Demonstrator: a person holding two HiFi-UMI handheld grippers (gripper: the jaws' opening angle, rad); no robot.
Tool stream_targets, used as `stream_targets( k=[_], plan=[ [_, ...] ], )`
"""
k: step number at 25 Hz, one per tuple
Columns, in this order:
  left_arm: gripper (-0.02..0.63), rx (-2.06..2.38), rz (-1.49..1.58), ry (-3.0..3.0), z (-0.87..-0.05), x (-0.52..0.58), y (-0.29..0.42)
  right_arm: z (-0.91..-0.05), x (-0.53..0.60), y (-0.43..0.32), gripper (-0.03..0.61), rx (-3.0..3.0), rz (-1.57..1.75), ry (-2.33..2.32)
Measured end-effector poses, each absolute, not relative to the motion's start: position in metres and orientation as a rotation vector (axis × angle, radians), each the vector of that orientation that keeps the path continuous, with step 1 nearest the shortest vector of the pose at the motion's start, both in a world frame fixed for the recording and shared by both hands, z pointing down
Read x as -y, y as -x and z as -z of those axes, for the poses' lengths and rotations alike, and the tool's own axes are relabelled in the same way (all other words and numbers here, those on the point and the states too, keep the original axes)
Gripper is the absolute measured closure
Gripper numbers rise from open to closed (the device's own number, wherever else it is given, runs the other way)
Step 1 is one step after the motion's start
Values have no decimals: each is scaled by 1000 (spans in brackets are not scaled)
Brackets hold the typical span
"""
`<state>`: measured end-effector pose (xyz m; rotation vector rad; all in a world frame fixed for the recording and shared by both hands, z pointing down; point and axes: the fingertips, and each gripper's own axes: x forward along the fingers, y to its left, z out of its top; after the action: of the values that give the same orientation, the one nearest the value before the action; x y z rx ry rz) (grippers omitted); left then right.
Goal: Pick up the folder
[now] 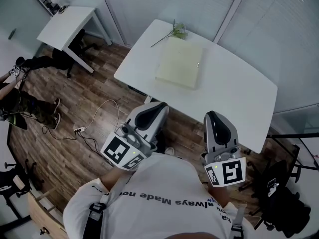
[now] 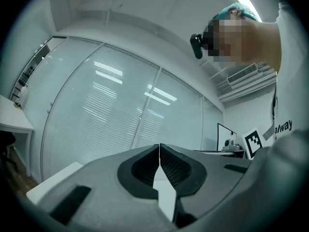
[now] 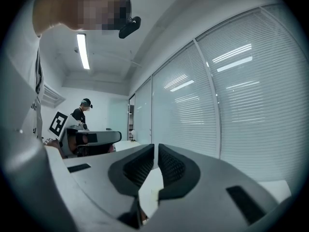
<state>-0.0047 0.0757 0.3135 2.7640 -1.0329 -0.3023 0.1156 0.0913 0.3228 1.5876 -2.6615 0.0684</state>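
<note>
While the folder lies flat on the white table beside a plant sprig, the pickup is not yet begun. The left gripper and right gripper hang short of the table, jaws pressed together and empty. The shirt print reads in part "always Made".

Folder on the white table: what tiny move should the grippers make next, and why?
Probably bring both grippers forward over the table toward the folder. The left gripper and right gripper are both shut and empty, well short of the folder, which lies flat and untouched farther back on the table.
</note>
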Motion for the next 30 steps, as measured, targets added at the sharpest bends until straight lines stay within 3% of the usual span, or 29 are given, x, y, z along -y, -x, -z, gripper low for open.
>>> stream_targets(
  k=[30],
  plan=[
    [600, 951, 255, -2775, -326, 162, 54, -333, 144, -60, 548, 2616, -91, -1631]
  ],
)
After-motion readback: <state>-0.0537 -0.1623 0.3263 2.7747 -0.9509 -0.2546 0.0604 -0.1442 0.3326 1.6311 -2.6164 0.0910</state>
